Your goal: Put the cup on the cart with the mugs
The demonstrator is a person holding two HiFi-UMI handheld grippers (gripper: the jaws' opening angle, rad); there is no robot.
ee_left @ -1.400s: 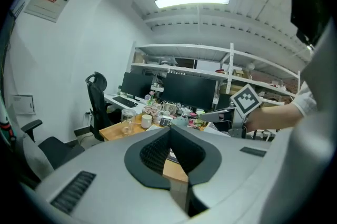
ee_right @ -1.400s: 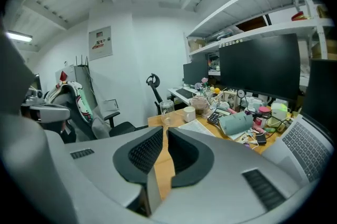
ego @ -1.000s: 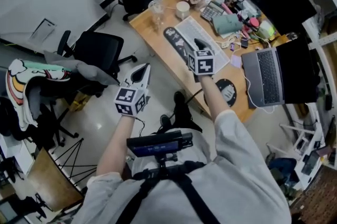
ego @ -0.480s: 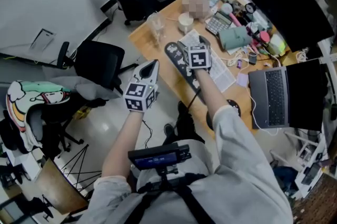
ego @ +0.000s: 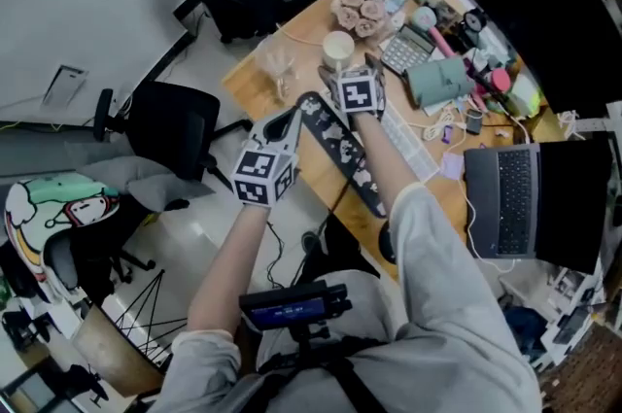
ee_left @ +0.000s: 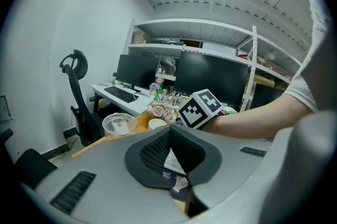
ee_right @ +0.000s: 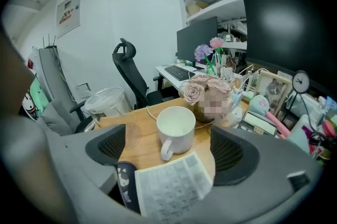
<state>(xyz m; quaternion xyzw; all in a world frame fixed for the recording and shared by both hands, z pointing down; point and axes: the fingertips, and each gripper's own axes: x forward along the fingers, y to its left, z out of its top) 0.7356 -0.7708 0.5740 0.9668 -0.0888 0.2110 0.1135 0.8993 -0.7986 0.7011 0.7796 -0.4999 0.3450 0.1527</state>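
A white mug (ee_right: 176, 130) stands on the wooden desk (ee_right: 145, 146) just ahead of my right gripper (ee_right: 171, 152). Its handle points toward me. The right jaws are opening and stand wide on either side of the mug without touching it. From the head view the mug (ego: 337, 47) sits near the desk's corner, just beyond the right gripper (ego: 347, 69). My left gripper (ego: 282, 122) hovers off the desk's edge with its jaws together and nothing in them; its own view shows the mug (ee_left: 157, 124) farther off. No cart is in view.
A clear lidded cup (ego: 280, 63) stands left of the mug. Flowers (ee_right: 202, 88) are right behind it. A printed sheet (ee_right: 174, 181) and a dark patterned wrist rest (ego: 340, 149) lie before it. A laptop (ego: 505, 197), calculator (ego: 403, 51), desk clutter and black chair (ego: 180, 124) surround.
Both grippers have moved forward toward the desk's corner. The right one has come up to the white mug and its jaws look wider apart.
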